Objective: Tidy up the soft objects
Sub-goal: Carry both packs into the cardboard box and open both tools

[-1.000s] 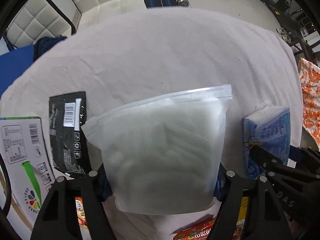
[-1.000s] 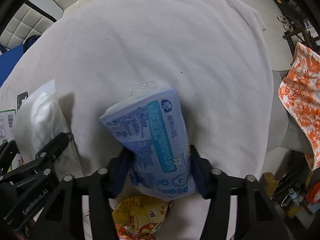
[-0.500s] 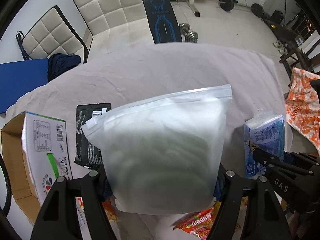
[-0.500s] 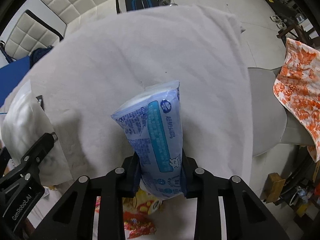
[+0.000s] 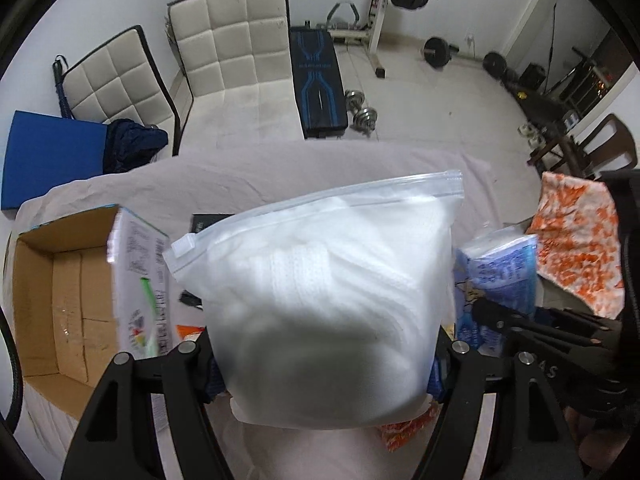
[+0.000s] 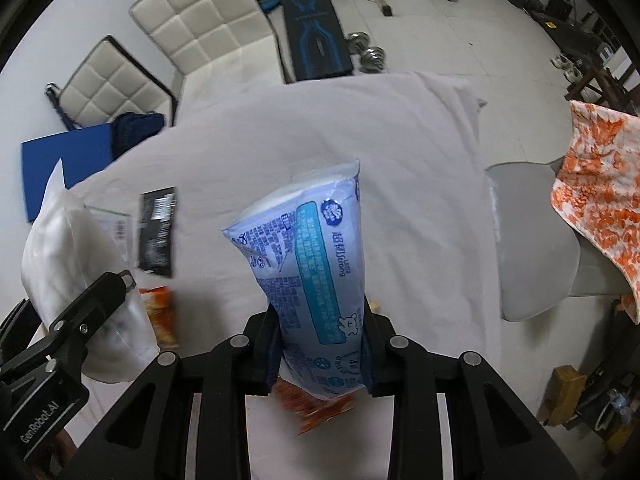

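White cloth drapes the table point(image 6: 400, 152) in a home gym, barbell rack at twelve o'clock beyond two quilted chairs. Raised above it, the left gripper point(image 5: 320, 364) clamps the base of a frosted zip bag point(image 5: 320, 280) stuffed with white padding, while the right gripper point(image 6: 322, 344), jaws drawn nearly together, pinches the lower end of a blue tissue pack point(image 6: 308, 264). Both look light and squashy (slick film may slip), so low, firm grips seem wise. An open cardboard box point(image 5: 60, 300) waits at nine o'clock.
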Motion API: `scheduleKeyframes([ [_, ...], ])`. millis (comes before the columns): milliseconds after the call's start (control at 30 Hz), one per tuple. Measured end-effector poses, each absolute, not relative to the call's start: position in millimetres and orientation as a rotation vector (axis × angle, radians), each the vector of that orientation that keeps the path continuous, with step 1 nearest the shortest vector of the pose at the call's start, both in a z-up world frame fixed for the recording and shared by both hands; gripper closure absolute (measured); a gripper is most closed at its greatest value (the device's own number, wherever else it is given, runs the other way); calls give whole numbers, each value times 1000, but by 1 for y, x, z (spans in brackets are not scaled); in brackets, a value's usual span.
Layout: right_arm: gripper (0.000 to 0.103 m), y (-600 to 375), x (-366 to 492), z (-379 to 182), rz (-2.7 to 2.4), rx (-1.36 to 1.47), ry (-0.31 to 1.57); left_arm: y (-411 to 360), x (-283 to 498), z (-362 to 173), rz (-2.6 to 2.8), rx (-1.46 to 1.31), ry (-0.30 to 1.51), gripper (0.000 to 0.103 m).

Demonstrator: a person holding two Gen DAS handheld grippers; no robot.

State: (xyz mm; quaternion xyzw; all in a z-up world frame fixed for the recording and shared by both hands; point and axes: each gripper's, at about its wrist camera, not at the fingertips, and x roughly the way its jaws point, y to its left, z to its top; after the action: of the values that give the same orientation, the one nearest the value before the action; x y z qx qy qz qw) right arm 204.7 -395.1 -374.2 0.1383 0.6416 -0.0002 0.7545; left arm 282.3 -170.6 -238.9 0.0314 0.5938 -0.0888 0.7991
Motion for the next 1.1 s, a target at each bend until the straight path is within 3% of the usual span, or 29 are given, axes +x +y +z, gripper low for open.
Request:
scheduleKeyframes([
  [267,70,-299,213,-265,154,334,1365,-90,272,-196,-187,26,1229,32],
  [533,70,-125,248,-239,282,331,1387,36,279,-182,-121,-23,1251,32],
  [767,70,-5,291,-264,295,294,1430,134,298,-204,-77,-64,1305,32],
  [1100,70,63,336,-327,244,226,1514,212,341,-272,-150,-176,1464,31],
])
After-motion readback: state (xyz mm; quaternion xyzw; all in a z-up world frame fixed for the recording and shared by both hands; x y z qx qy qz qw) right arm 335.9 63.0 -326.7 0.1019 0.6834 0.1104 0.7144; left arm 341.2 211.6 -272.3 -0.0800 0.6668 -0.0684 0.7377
